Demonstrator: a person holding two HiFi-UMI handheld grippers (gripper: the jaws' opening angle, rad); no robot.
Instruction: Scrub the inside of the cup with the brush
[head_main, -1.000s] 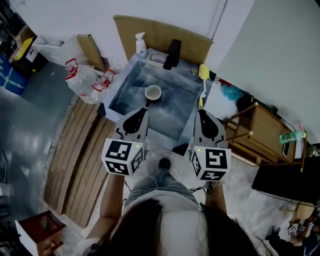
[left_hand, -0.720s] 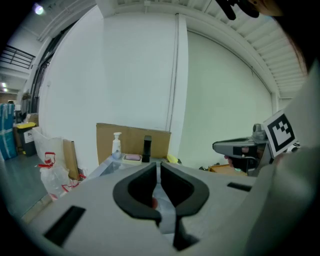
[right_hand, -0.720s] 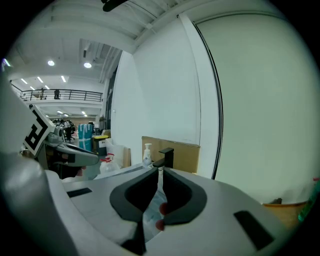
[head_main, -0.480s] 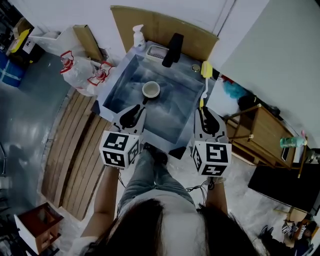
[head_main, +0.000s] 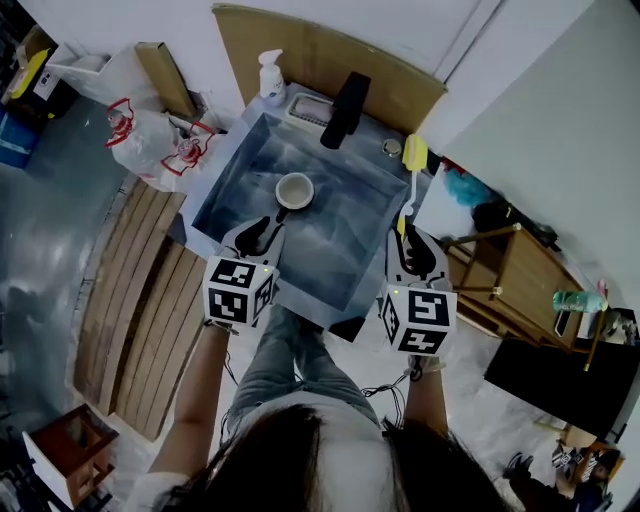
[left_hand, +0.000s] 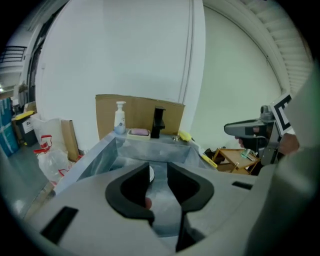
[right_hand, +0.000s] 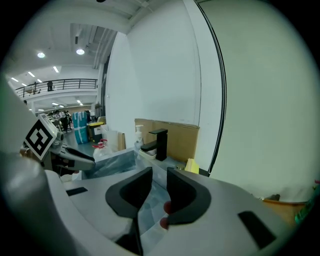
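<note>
A pale cup (head_main: 295, 190) stands upright in the grey sink (head_main: 235, 170), its handle pointing toward me. The brush (head_main: 413, 155), with a yellow head and a white handle, lies along the sink's right rim. My left gripper (head_main: 262, 230) hovers over the sink's near edge, just short of the cup. Its jaws are opening with nothing between them. In the left gripper view the cup (left_hand: 151, 173) shows through that gripper's (left_hand: 159, 169) gap. My right gripper (head_main: 408, 236) is at the near end of the brush handle. Its jaws are also opening and empty. The brush head (right_hand: 192, 166) lies just ahead of it (right_hand: 159, 174).
A black faucet (head_main: 343, 108), a soap bottle (head_main: 266, 78) and a soap dish (head_main: 305, 108) stand on the sink's back rim, with cardboard (head_main: 330, 55) behind. Plastic bags (head_main: 150, 140) lie to the left, and a wooden rack (head_main: 510, 275) stands to the right.
Both grippers have moved forward to the sink's near edge, and the jaws of both have gone from shut to apart. The view has shifted closer to the sink.
</note>
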